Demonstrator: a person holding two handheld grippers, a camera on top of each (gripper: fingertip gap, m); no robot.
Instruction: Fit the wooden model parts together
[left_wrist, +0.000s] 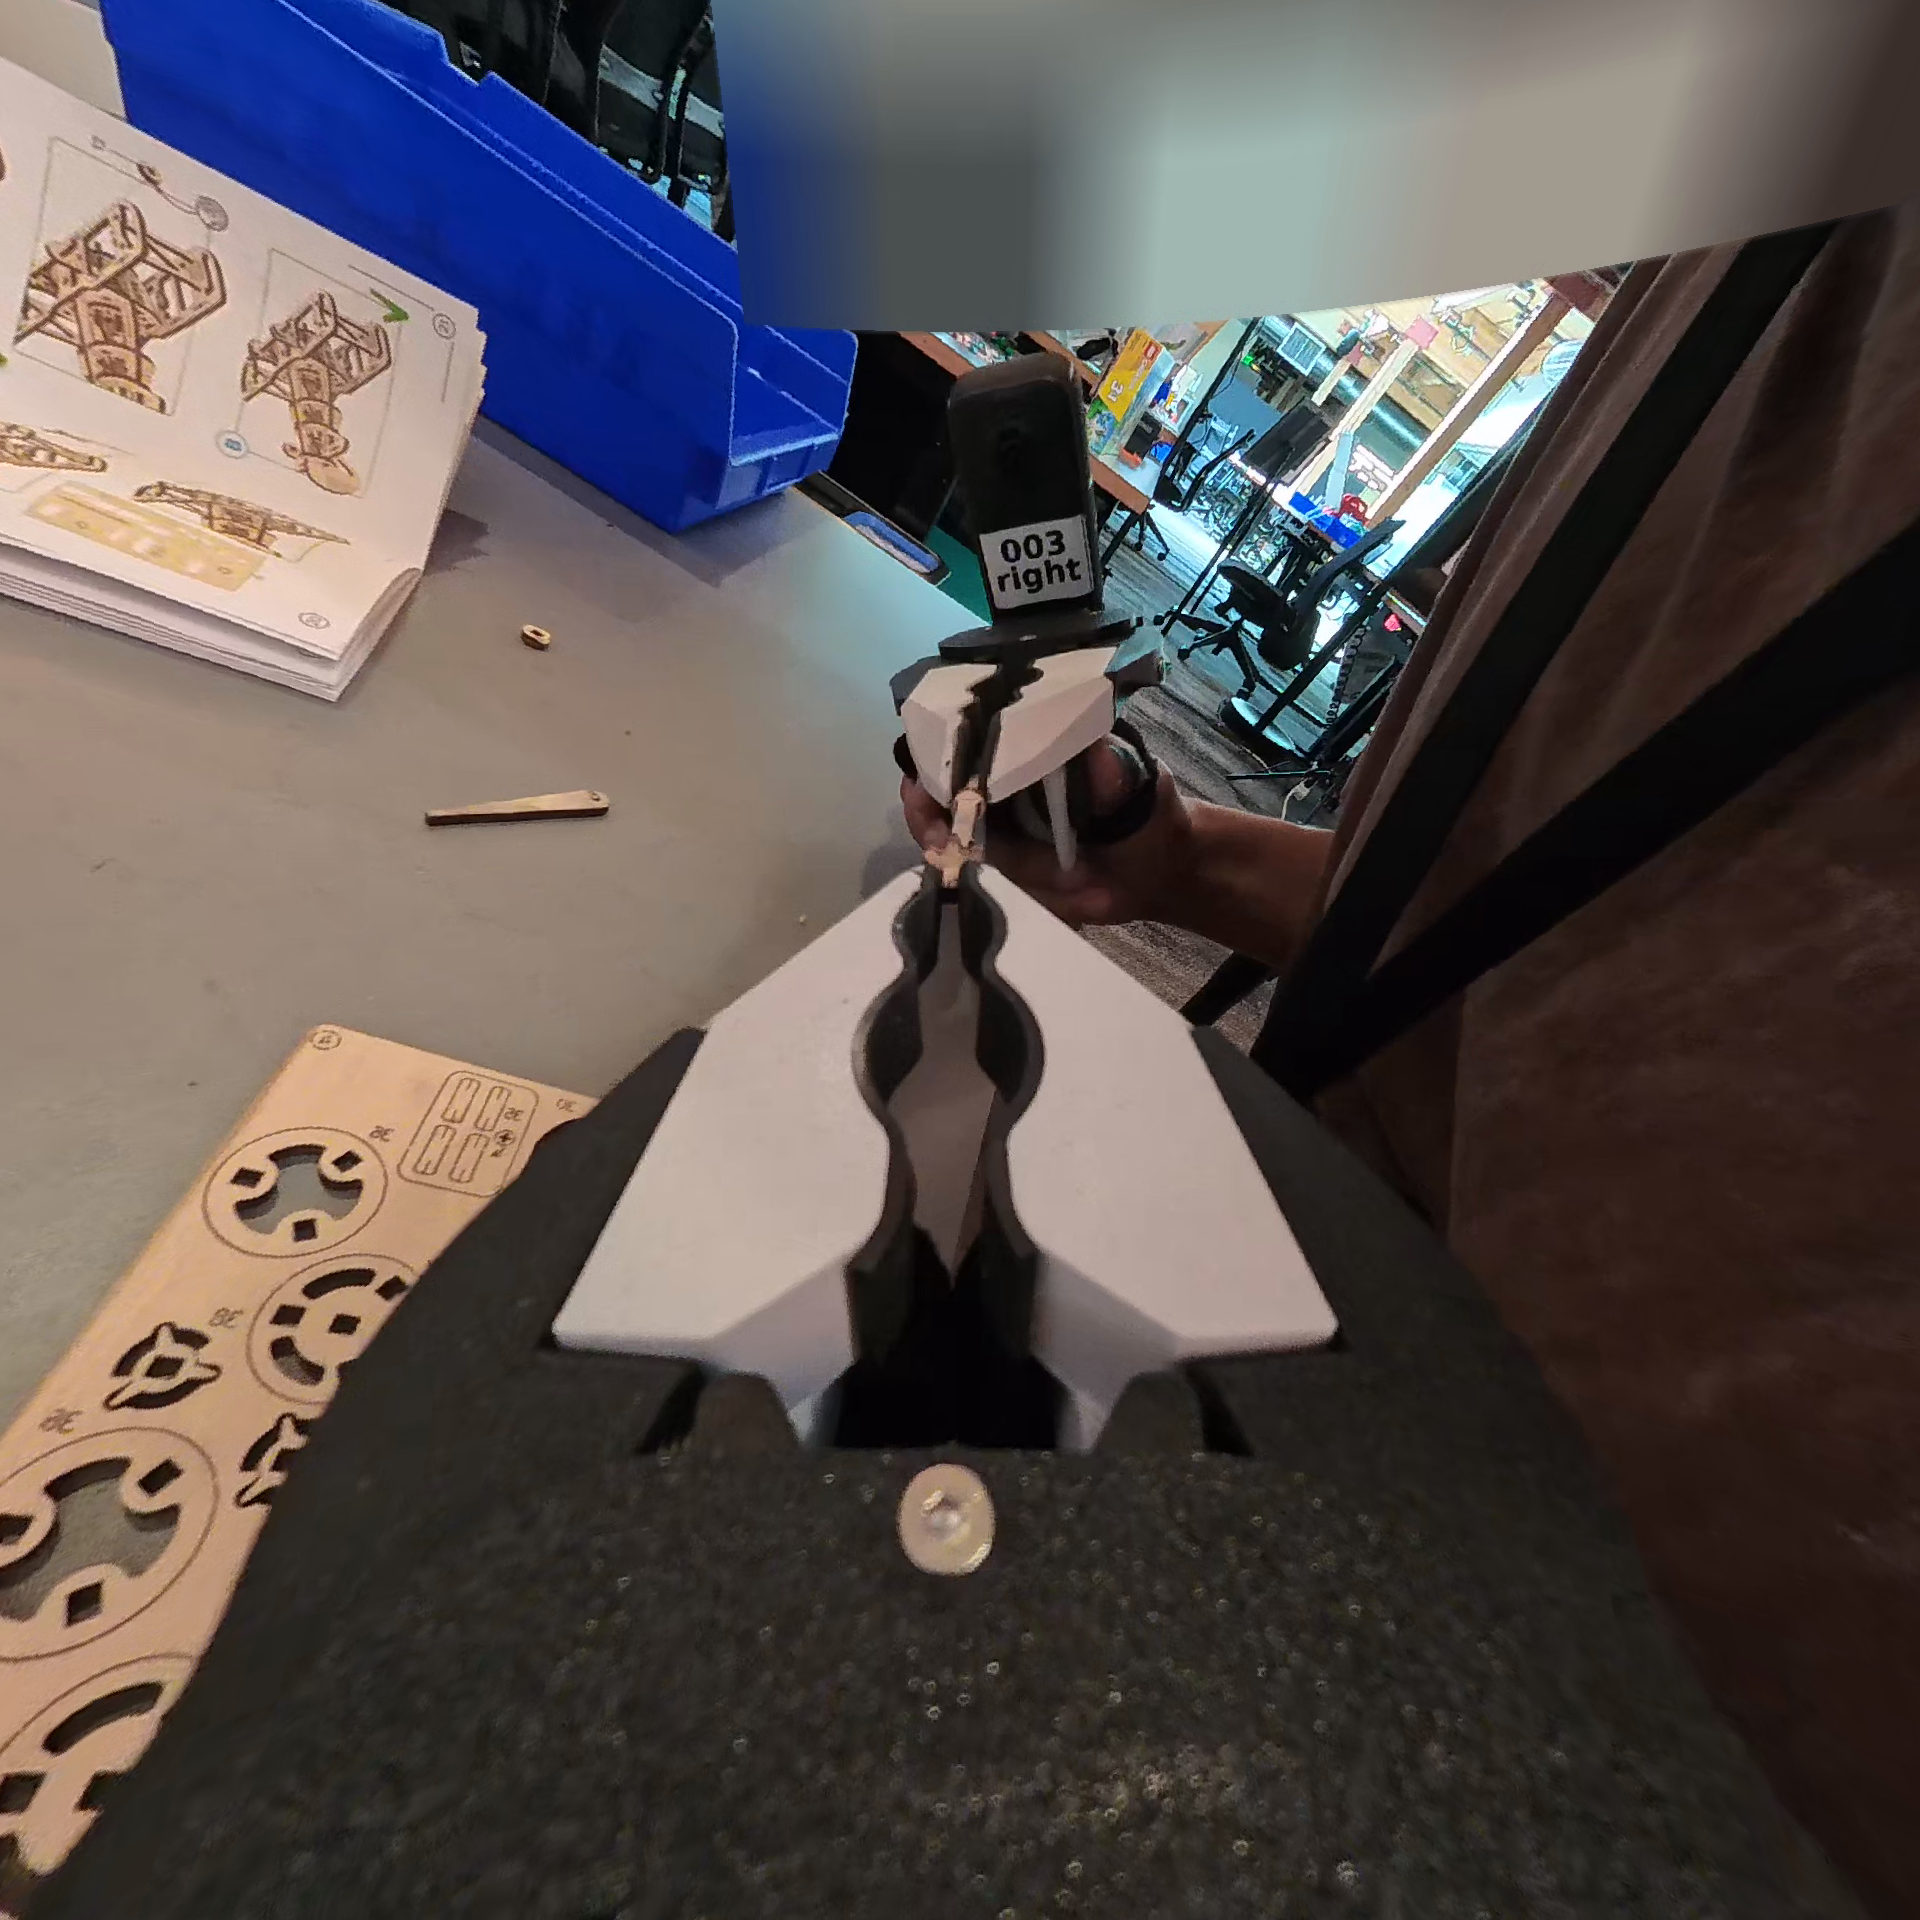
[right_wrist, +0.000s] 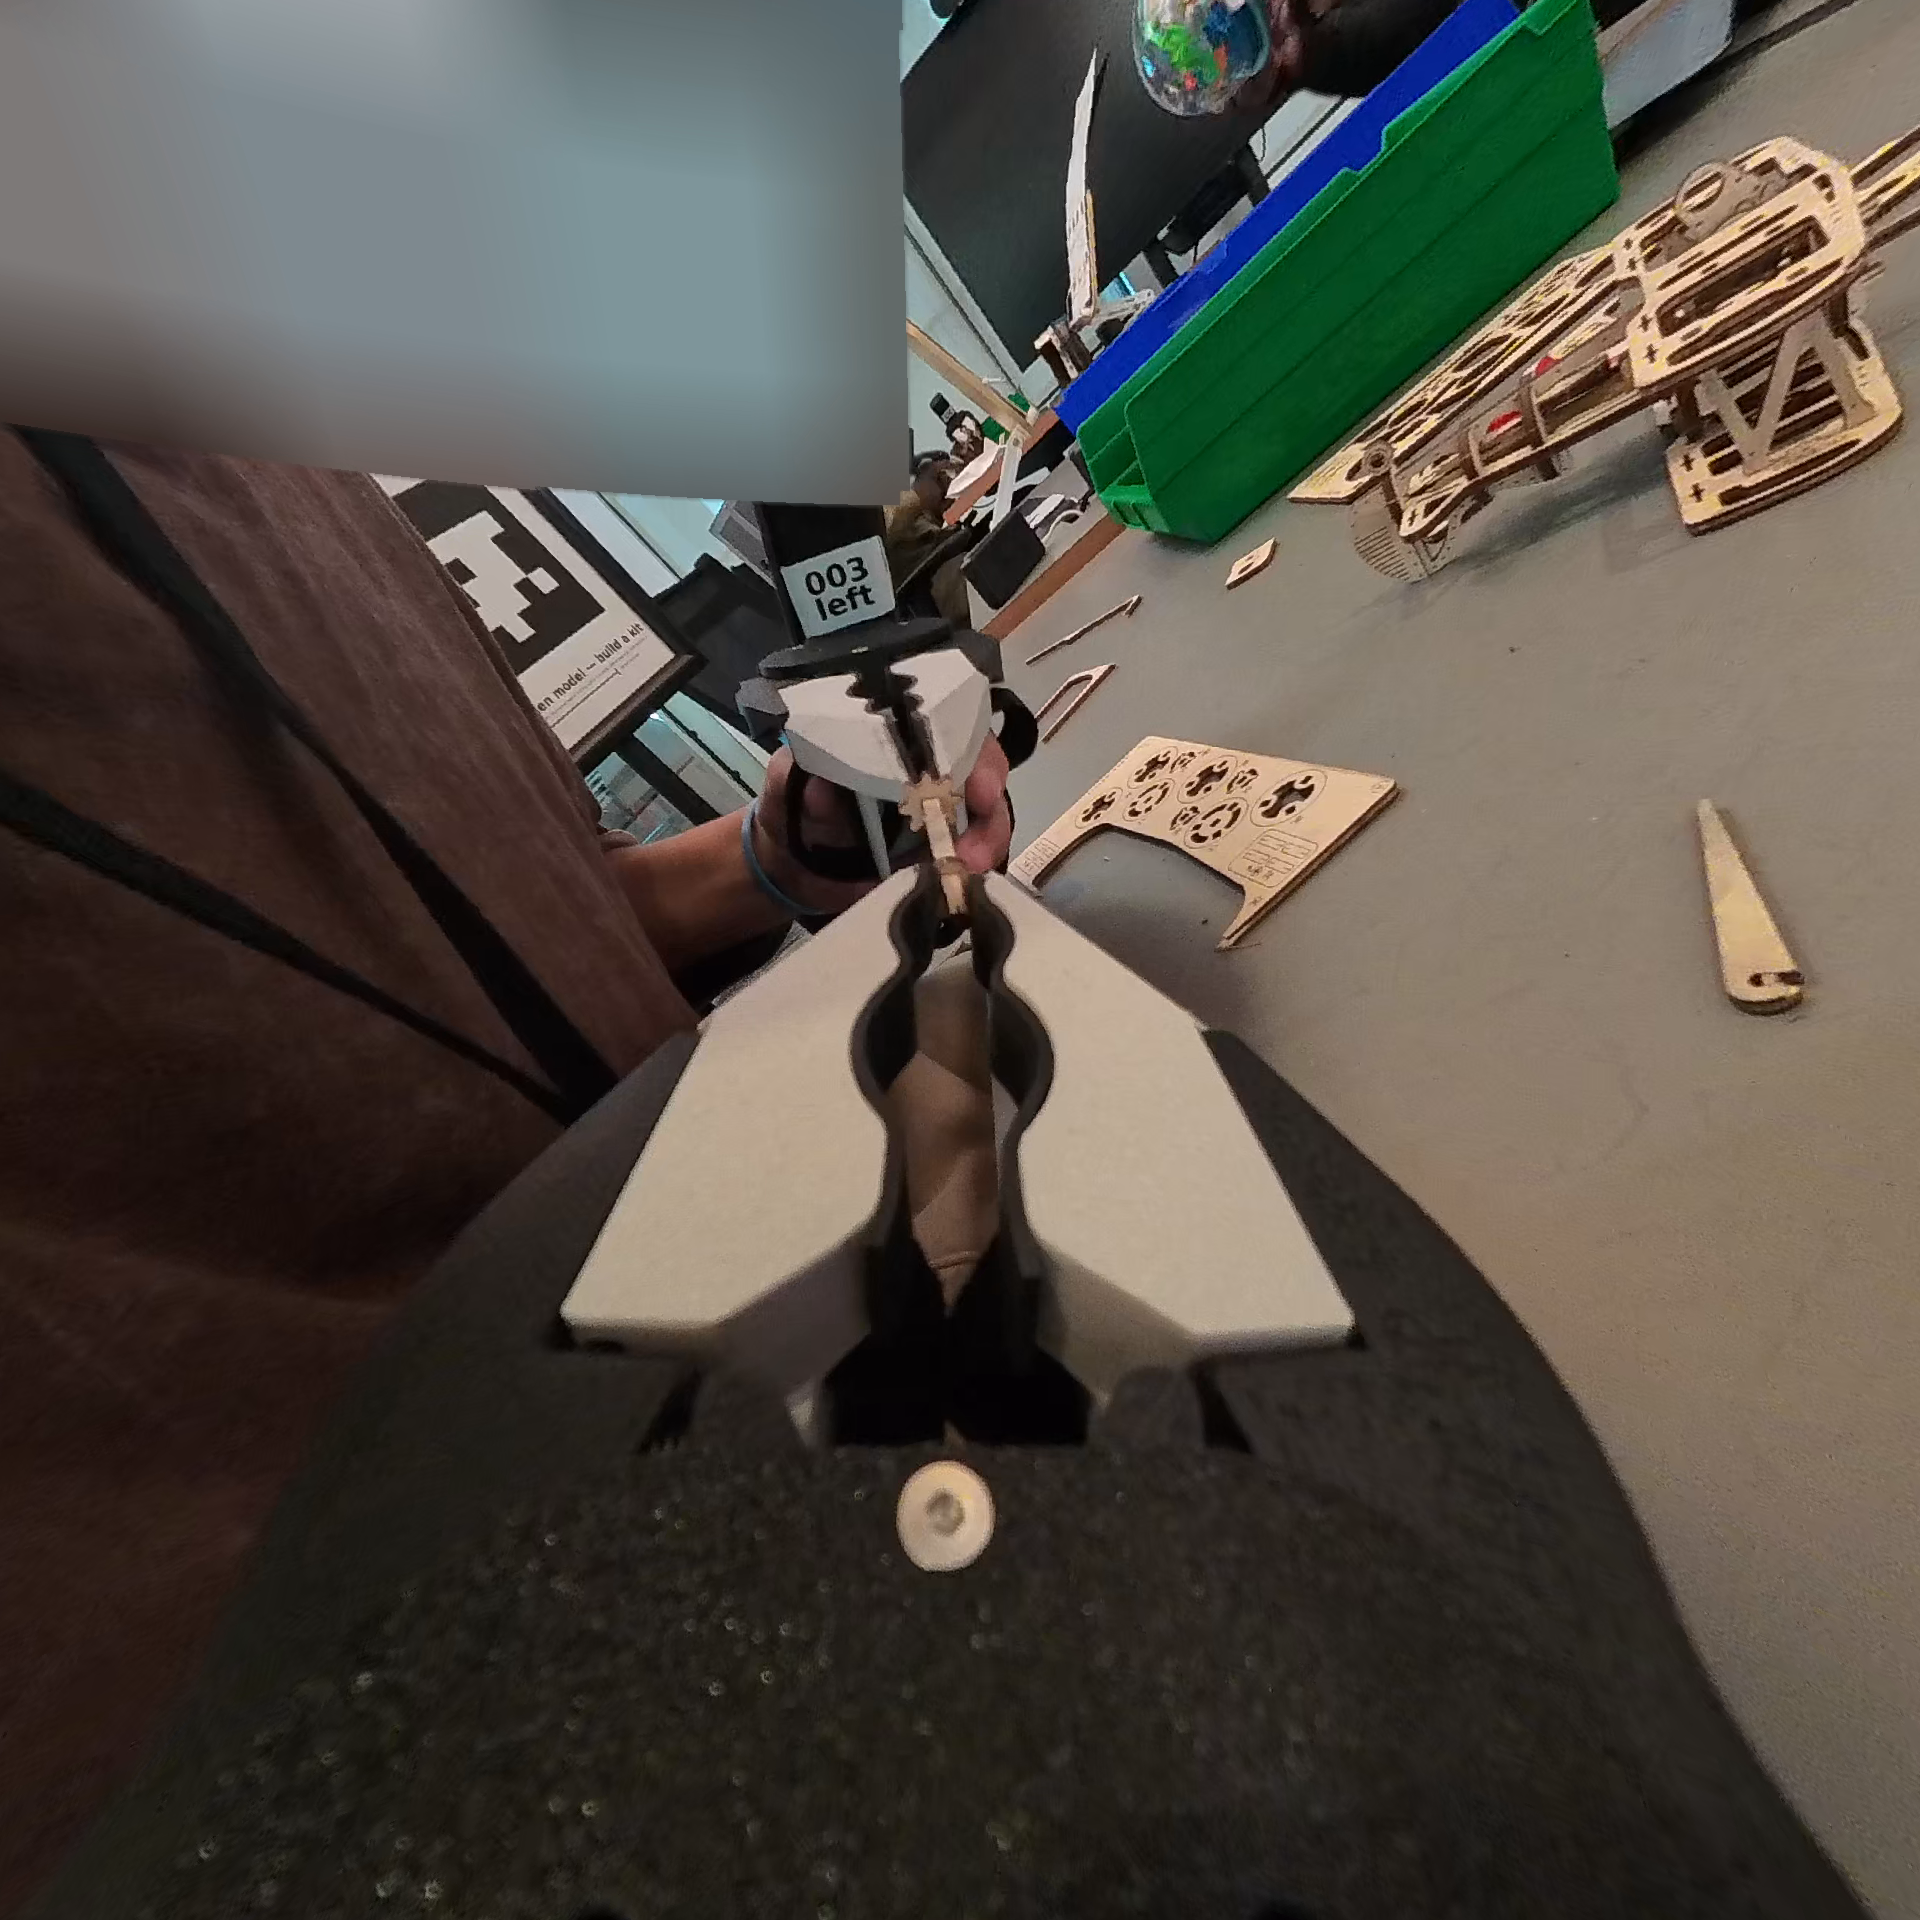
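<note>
Two claws meet tip to tip above the grey desk (left_wrist: 644, 935), each one narrowed down onto a small wooden part. The left claw (left_wrist: 943, 883) pinches a pale cross-shaped wooden piece (right_wrist: 928, 805) at its fingertips, and the right claw (right_wrist: 951, 896) grips a thin wooden peg (right_wrist: 951, 883) at its own tips. The peg and the cross-shaped piece touch end to end in the short gap between the two claws, though whether they are seated in each other cannot be told.

Left of the left claw, just beside its dark body, lies a flat plywood sheet (left_wrist: 208, 1351) with punched-out round shapes. Farther ahead and to the left of it rests a loose tapered wooden sliver (left_wrist: 516, 808), and beyond that a tiny wooden ring (left_wrist: 534, 636). An open instruction booklet (left_wrist: 229, 416) lies farther off to the left, with a blue bin (left_wrist: 582, 312) behind it.

To the right of the right claw, a second tapered wooden piece (right_wrist: 1745, 914) lies on the desk, well apart from the claw. Far ahead on the right stands a partly built wooden model (right_wrist: 1662, 343), beside a green bin (right_wrist: 1371, 322). A brown garment (right_wrist: 260, 831) fills the space left of the right claw.
</note>
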